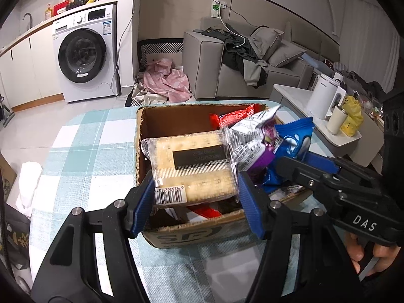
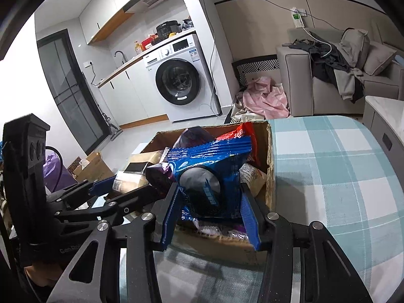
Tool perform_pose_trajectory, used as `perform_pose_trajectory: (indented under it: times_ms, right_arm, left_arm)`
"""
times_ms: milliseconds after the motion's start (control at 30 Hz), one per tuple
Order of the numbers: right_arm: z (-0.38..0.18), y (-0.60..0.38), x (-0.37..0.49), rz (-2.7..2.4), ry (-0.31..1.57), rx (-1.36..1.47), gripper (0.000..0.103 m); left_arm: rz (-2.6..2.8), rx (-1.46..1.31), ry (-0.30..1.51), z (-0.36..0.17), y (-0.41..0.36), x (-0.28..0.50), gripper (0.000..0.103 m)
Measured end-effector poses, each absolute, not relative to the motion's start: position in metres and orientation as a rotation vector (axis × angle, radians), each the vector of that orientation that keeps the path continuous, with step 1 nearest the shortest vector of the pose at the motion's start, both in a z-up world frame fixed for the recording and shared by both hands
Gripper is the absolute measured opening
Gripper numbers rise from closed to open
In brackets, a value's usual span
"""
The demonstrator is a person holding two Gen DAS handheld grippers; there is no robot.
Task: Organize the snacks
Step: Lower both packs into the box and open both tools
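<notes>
Over the open brown cardboard box (image 1: 192, 224) on the checked teal-and-white counter (image 1: 83, 151), the left gripper (image 1: 195, 202) clamps a clear-wrapped pale cracker pack (image 1: 192, 166). Beside it, the right gripper (image 2: 210, 213) grips a crinkled blue foil cookie packet (image 2: 209, 166) above the box.
</notes>
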State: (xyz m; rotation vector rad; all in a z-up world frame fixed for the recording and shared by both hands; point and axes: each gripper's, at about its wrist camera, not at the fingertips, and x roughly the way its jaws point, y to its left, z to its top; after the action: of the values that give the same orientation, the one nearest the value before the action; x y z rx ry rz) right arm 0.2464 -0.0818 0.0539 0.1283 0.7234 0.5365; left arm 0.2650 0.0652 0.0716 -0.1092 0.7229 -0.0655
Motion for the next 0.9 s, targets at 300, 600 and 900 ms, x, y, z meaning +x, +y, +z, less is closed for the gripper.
perform_pose_trajectory:
  times_ms: [300, 600, 900]
  right_arm:
    - [0.05, -0.079, 0.251, 0.528, 0.724, 0.1, 0.047]
    - [0.061, -0.086, 0.239, 0.524, 0.689, 0.073, 0.057]
    - [0.073, -0.105, 0.22, 0.498, 0.639, 0.073, 0.101]
  left_arm:
    - [-0.048, -0.081, 0.728, 0.067, 0.061, 0.27, 0.062]
    - [-0.06, -0.13, 0.724, 0.07, 0.065, 0.263, 0.076]
    - [-0.032, -0.137, 0.654, 0.087, 0.071, 0.23, 0.102]
